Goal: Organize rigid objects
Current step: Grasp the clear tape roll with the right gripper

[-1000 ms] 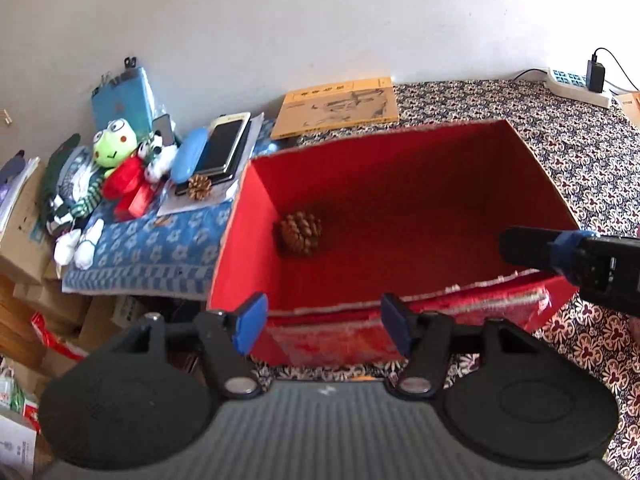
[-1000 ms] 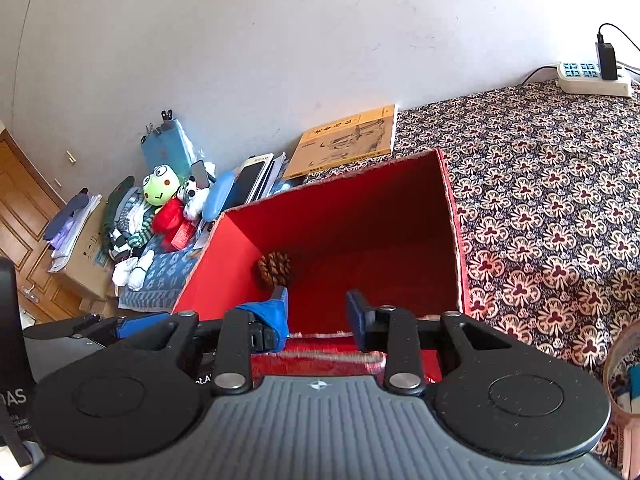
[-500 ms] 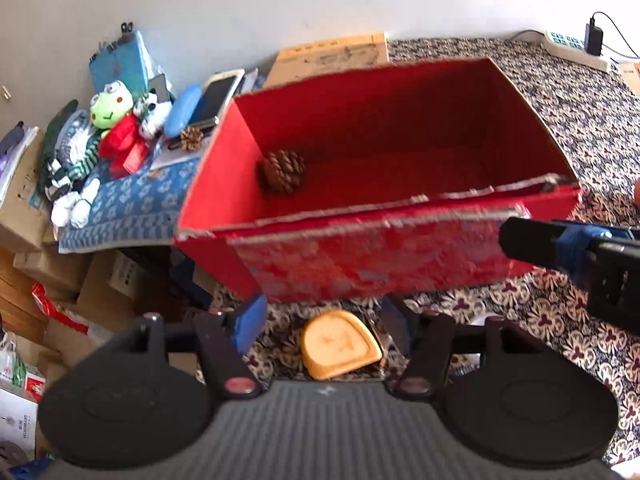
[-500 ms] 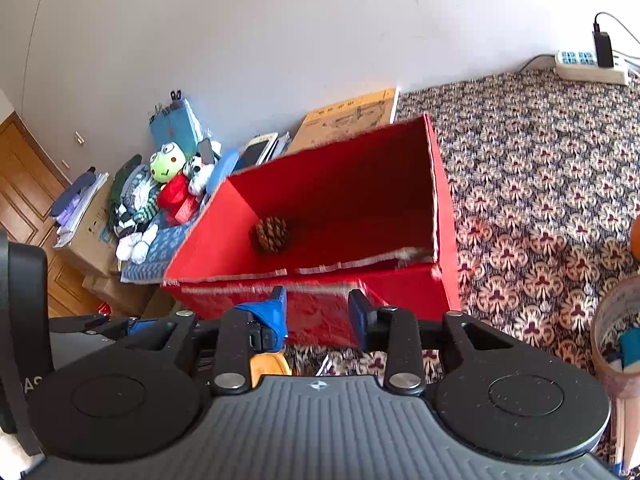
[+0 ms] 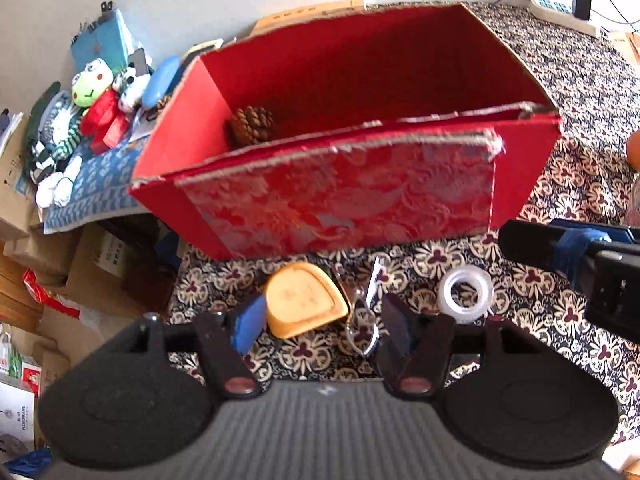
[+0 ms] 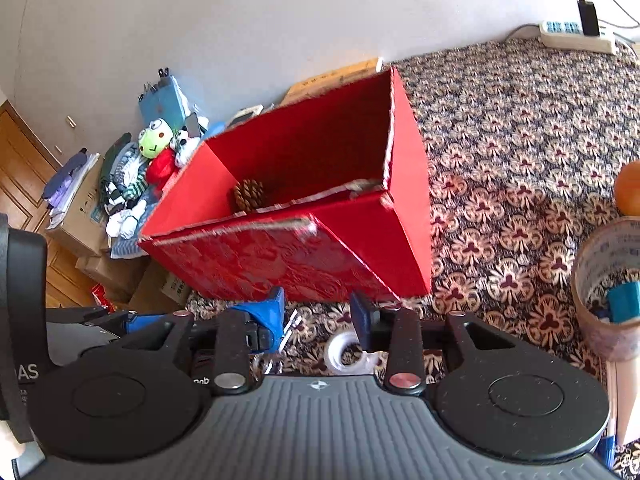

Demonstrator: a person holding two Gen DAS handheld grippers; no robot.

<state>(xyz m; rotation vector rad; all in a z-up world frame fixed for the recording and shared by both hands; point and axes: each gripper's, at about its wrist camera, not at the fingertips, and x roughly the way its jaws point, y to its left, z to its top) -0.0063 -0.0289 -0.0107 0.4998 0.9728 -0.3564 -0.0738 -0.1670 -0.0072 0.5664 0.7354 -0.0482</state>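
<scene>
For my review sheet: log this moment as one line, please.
left gripper: open, above yellow case | right gripper: open, empty | red box: holds pine cone | tape roll: on cloth

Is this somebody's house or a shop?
Probably a room in a home: a patterned cloth covers the surface, a frog plush toy sits among household clutter, and a power strip lies by the wall.

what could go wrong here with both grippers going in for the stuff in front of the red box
The left gripper and right gripper, both open, sit close together, so they might collide over the small items. The yellow case, glasses and tape roll lie crowded in front of the red box; grabbing one could knock another. The box stands near the table edge, so a bump might shove it off.
</scene>
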